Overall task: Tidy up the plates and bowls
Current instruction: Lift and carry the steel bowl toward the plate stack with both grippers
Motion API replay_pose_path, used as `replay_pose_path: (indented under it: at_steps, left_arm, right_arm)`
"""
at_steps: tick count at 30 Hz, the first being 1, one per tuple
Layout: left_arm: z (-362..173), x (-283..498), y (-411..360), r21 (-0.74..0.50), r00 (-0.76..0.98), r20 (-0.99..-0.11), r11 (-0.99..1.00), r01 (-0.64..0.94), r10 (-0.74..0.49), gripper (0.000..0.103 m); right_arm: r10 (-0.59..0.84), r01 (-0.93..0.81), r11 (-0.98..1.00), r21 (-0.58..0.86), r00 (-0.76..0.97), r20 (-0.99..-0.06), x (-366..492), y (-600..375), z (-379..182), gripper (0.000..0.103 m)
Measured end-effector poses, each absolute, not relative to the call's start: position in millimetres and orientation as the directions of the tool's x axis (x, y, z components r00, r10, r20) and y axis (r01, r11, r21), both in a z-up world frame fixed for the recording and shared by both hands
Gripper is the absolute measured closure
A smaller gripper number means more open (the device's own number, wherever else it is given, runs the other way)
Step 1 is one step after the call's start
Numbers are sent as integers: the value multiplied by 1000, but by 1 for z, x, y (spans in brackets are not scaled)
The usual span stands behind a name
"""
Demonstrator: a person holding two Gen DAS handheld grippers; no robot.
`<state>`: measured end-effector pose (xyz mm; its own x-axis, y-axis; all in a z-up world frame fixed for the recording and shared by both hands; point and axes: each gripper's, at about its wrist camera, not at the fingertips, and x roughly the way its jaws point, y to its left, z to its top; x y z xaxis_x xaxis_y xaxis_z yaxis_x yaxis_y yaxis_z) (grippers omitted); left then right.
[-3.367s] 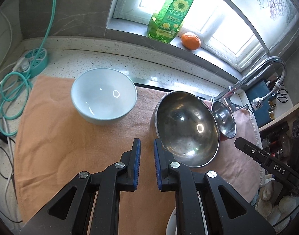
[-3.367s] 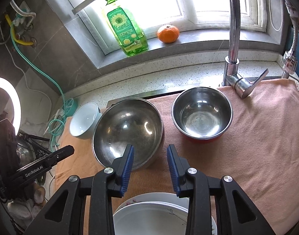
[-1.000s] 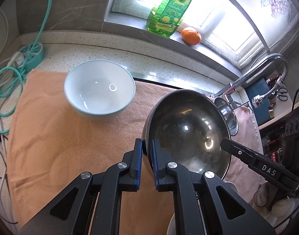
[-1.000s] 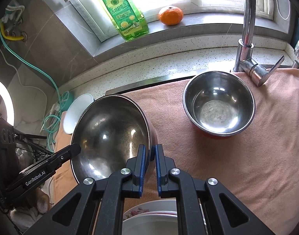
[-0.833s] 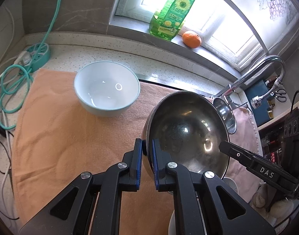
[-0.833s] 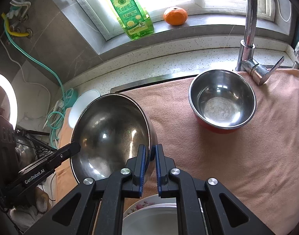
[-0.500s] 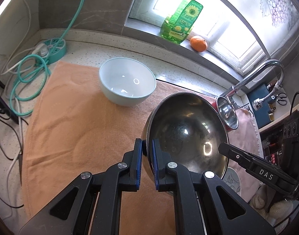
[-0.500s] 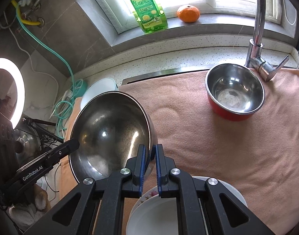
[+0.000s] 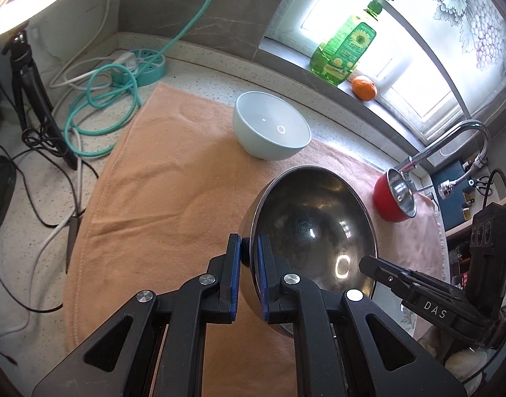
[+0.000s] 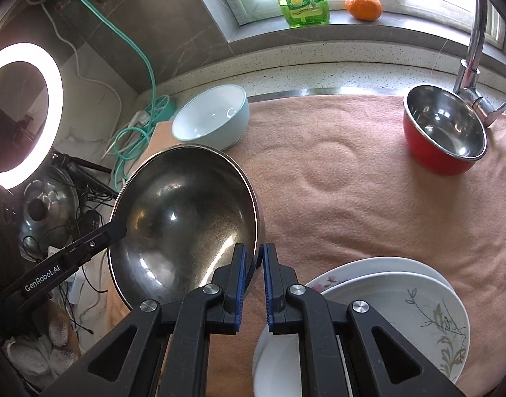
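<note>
steel bowl [image 9: 314, 231] held aloft, mouth tilted upward | rim pinched by left gripper [image 9: 249, 248] | opposite rim pinched by right gripper [image 10: 253, 258]

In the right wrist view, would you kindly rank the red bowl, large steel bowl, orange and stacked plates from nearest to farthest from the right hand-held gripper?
1. Large steel bowl, clamped at its rim by the right hand-held gripper.
2. Stacked plates, just right.
3. Red bowl, far right.
4. Orange, windowsill.
</note>
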<state>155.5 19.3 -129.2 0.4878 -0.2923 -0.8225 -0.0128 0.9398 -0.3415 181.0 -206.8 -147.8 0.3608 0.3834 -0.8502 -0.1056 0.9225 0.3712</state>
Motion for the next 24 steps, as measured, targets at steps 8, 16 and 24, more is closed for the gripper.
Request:
replay_pose_path:
  at_steps: [8, 16, 24]
  left_arm:
    - [-135, 140, 35, -342, 486, -831, 938, -62, -271, 95]
    - [-140, 130, 48, -338, 482, -840, 935, -109, -248, 95]
    - [-148, 122, 58, -333, 471, -851, 932, -142, -233, 95]
  right_arm:
    - [397, -150, 918, 367, 328, -857, 173, -187, -153, 93]
    - [410, -191, 910, 367, 289, -865, 165, -169, -160, 93]
    - [418, -213, 904, 371, 258, -871, 160, -157, -166, 93]
